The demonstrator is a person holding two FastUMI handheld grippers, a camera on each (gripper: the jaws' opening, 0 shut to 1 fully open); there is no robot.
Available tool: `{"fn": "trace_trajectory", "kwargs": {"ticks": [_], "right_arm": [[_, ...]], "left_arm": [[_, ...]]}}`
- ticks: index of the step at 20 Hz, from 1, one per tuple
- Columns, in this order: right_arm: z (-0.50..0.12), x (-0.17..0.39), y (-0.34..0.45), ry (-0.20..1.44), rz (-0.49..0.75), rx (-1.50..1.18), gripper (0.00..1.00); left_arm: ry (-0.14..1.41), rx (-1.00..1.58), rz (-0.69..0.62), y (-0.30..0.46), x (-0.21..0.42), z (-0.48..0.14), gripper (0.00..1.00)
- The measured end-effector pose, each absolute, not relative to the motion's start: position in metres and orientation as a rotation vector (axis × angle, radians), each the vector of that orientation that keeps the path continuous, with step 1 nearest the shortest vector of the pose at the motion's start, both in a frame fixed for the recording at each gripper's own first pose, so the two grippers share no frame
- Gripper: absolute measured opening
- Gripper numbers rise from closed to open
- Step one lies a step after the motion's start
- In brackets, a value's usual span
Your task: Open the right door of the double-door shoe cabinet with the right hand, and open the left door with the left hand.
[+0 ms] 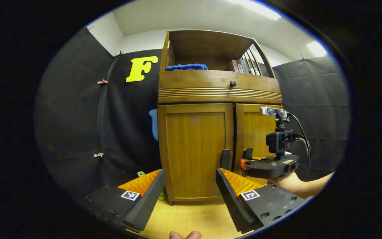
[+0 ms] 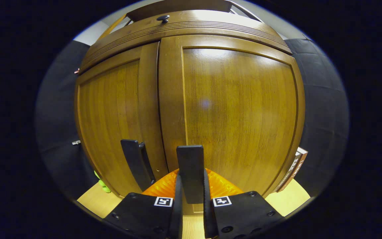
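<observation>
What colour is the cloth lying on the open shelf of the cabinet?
Blue; the cloth shows best in the left gripper view.

Bright ceiling lights [image 1: 255,7] illuminate the booth evenly; glare spots the right door [image 2: 207,103]; fisheye distortion bows all edges.

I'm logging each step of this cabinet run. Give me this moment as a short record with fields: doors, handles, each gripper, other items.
cabinet: wooden shoe cabinet, drawer knob above the doors
left door: closed
right door: closed
left handle: free
right handle: between the right gripper's jaws
right gripper: shut on right handle
left gripper: open, short of the left door
top shelf: blue cloth, books
</observation>
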State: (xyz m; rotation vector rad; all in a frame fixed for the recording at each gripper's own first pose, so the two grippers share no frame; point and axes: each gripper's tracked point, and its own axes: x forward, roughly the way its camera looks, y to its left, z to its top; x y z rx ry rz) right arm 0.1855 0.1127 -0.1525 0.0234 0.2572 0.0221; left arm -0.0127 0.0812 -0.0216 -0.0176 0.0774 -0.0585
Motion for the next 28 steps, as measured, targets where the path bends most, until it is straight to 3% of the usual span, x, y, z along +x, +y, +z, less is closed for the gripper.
{"fn": "trace_trajectory", "kwargs": {"ticks": [13,14,19,20,22,28], "right_arm": [[-0.127,0.059,0.050,0.248,0.133,0.073,0.28],[-0.127,0.053,0.043,0.250,0.136,0.080,0.28],[-0.121,0.025,0.011,0.259,0.132,0.089,0.28],[-0.121,0.021,0.006,0.260,0.132,0.106,0.28],[-0.119,0.015,-0.007,0.269,0.144,0.129,0.24],[-0.111,0.000,-0.049,0.265,0.138,0.110,0.27]], "left_arm": [[0.038,-0.020,-0.075,0.018,-0.019,-0.004,0.92],[0.041,-0.021,-0.075,0.012,-0.019,-0.004,0.97],[0.041,-0.016,-0.056,-0.017,-0.025,0.000,0.97],[0.039,-0.009,-0.055,-0.021,-0.026,0.000,0.92],[0.043,-0.002,-0.054,-0.033,-0.024,-0.001,0.95],[0.064,-0.010,-0.051,-0.059,-0.014,-0.007,0.95]]}}
